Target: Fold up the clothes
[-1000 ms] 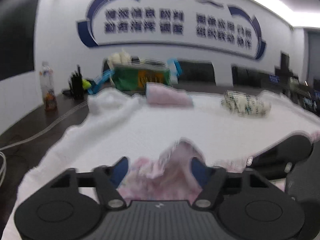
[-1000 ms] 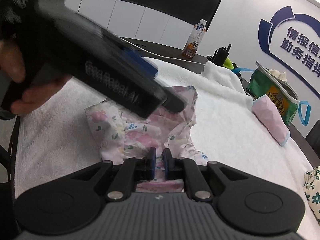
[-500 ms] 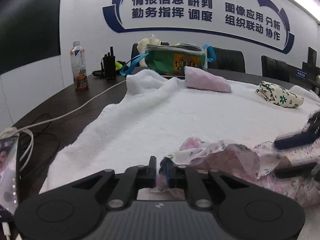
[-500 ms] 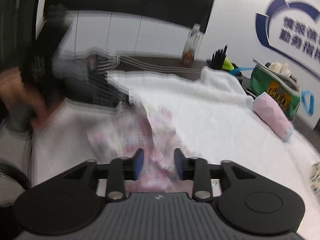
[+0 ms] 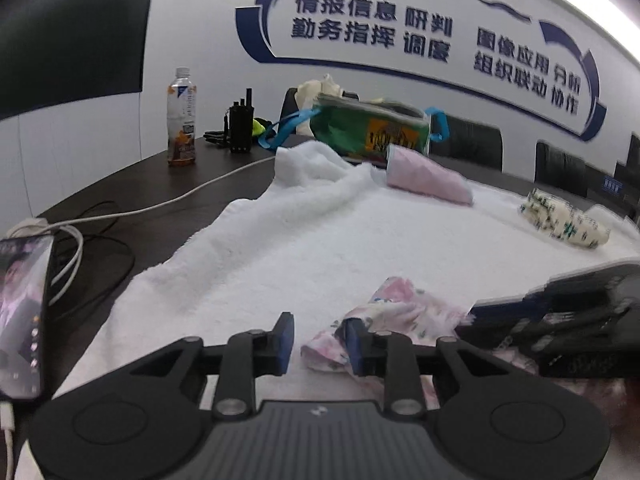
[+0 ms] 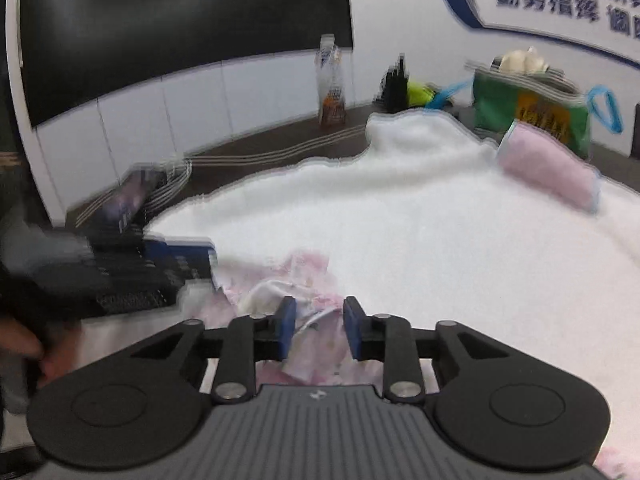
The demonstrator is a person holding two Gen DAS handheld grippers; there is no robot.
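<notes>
Left hand-held gripper (image 5: 316, 340) parted, empty, right hand-held gripper (image 6: 316, 328) loose around floral garment (image 6: 304, 280) (phone (image 5: 20, 312) left view only)

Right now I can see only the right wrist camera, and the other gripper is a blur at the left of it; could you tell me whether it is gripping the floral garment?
Observer: No. The left gripper is open, its jaws have just been opening, and only a corner of the pink floral garment reaches into the gap, unpinched.
Operator: Thank you. Is there any other clothing on the towel that I am missing?
Observer: Yes. A cream garment with green flowers lies crumpled on the white towel, far off to the right, beyond the folded pink piece that you can see.
</notes>
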